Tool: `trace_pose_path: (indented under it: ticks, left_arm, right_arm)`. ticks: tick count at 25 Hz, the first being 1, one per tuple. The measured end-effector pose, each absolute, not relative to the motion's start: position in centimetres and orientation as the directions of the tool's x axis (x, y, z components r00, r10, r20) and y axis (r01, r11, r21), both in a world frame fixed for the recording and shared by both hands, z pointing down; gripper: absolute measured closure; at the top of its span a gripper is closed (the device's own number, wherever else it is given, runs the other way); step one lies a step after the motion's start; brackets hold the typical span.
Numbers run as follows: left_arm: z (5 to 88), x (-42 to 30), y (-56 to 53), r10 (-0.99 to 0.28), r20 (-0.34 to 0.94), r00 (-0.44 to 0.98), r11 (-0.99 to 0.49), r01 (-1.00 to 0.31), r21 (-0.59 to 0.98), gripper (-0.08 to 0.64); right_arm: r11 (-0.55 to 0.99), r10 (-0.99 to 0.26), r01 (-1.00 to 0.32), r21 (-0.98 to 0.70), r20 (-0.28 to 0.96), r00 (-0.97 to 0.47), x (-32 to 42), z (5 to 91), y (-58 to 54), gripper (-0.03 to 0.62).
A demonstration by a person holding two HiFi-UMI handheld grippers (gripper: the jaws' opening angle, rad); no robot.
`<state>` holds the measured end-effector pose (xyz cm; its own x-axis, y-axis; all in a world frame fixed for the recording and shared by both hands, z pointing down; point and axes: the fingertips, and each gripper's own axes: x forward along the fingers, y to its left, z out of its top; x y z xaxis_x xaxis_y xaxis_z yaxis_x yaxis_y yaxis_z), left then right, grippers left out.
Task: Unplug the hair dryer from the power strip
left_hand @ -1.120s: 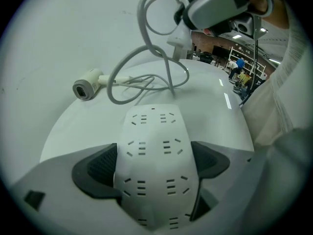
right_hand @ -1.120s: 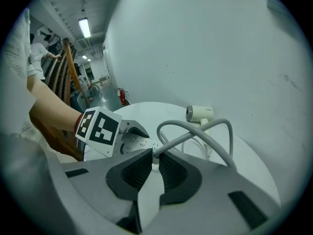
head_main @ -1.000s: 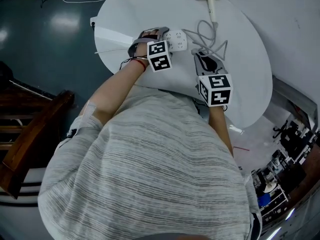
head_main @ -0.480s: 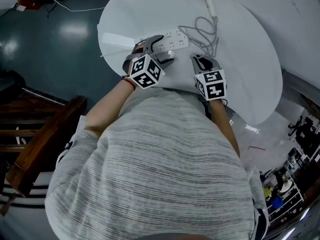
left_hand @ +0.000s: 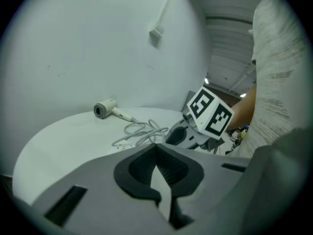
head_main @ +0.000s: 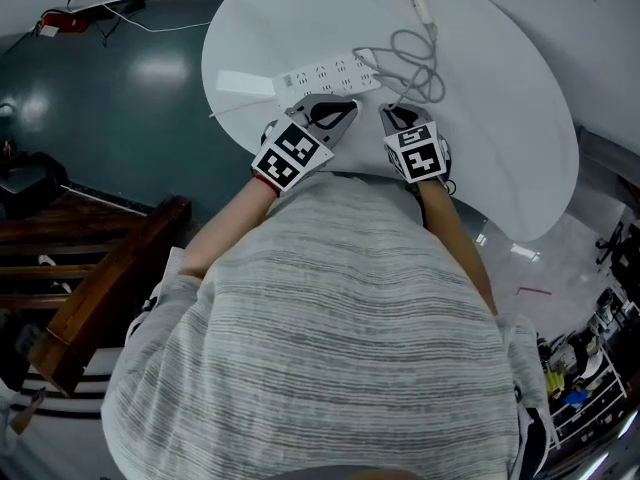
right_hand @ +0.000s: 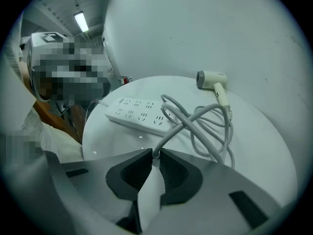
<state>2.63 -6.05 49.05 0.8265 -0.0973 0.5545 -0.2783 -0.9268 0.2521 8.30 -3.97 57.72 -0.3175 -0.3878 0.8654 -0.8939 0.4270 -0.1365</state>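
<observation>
Left gripper: jaws have just closed together, nothing between them. Right gripper: jaws pinch the grey cord of the white plastic hair dryer. The dryer lies on the round white table, apart from the white oblong power strip.

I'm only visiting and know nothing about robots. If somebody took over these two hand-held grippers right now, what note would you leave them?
Left gripper: its jaws have just closed, with nothing between them.
Right gripper: shut on the end of the cord from the hair dryer.
Things: the power strip lies on the round white table. The hair dryer is at the far side, with its cord looped in between.
Done: no plug shows in the strip's sockets, so it looks unplugged.
Left: probably lay the cord down and let go.
</observation>
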Motion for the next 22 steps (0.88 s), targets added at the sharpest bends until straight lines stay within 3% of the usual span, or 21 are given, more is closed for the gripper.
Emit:
trace_pose_path:
  ticks: [8,11,14,22]
  left_arm:
    - [47.9,2.5,-5.3,-0.078,0.522,0.850,-0.909,-0.276,0.313,0.554]
    - [47.8,2.6,-5.2,-0.073,0.520,0.851,-0.910,-0.269,0.314,0.554]
    - [47.2,2.5,-5.2,-0.074,0.509,0.857,-0.910,-0.266,0.316,0.554]
    - [43.0,2.3,-5.4,-0.085,0.363,0.928,-0.903,-0.225,0.365,0.554]
  right_arm:
    - [0.407,-0.427,-0.905,-0.127,0.849,-0.311,8.6,57.7,-4.4,0.534]
    - [0.357,-0.454,-0.921,-0.155,0.833,-0.316,9.4,57.0,-4.4,0.489]
    - [0.312,-0.488,-0.931,-0.188,0.809,-0.327,10.2,55.0,-4.2,0.485]
    - [0.332,-0.652,-0.914,-0.233,0.644,-0.401,10.0,45.9,-4.9,0.486]
